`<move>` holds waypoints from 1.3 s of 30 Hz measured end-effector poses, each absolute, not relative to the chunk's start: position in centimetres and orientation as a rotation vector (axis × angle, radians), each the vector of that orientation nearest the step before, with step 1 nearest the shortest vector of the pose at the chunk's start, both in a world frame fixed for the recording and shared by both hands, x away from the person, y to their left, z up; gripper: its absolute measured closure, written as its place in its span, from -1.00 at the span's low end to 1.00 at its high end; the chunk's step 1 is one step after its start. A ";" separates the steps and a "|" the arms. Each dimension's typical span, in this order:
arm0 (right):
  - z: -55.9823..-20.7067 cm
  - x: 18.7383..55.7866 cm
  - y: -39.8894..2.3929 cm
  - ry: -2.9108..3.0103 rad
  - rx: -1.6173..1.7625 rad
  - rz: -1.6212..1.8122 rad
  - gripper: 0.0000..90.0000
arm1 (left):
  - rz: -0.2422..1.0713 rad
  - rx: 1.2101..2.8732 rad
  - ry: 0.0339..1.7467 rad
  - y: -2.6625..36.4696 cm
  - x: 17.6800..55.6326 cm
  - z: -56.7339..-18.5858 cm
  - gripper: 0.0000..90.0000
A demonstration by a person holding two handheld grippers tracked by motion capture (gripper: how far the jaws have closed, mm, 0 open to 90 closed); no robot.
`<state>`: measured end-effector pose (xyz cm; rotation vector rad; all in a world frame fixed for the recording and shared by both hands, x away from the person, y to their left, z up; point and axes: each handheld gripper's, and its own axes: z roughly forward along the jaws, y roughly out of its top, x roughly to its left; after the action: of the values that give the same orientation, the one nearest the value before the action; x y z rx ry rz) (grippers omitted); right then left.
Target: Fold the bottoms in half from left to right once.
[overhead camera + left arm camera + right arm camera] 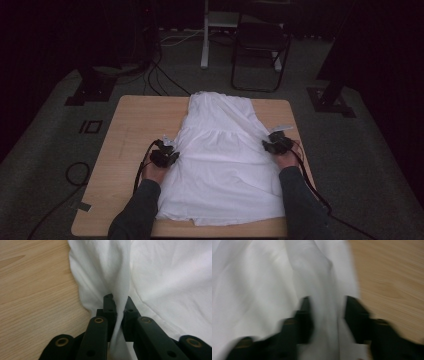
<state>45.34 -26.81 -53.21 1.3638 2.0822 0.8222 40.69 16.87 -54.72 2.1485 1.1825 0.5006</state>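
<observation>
Dark floor surrounds our wooden table (130, 125); the white dress (220, 160) lies lengthwise away from us. Our left gripper (119, 305) pinches its left edge; our right gripper (327, 312) straddles the right edge, not yet clamped.

dim room, grey carpet (45, 150), folding chair (261, 45) behind wooden table (135, 130)

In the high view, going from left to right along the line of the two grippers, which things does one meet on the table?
Bare light wooden table top → black left gripper at the garment's left edge → white cloth garment spread flat → black right gripper at its right edge → narrow strip of the table top.
</observation>
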 end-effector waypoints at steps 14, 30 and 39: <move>-55.9 42.9 -29.8 2.091 1.479 0.913 0.95 | 0.476 2.082 1.189 19.6 37.6 -55.4 0.91; -56.5 28.6 -31.0 2.204 1.446 0.991 0.93 | 0.406 2.194 1.051 20.6 24.4 -55.6 0.90; -52.9 29.6 -29.3 2.169 1.257 1.085 -0.04 | 0.481 2.031 1.021 20.6 27.8 -51.7 0.09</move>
<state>29.57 -29.29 -52.92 1.2571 2.1687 1.0847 27.79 20.57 -51.72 2.0311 1.0211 0.4808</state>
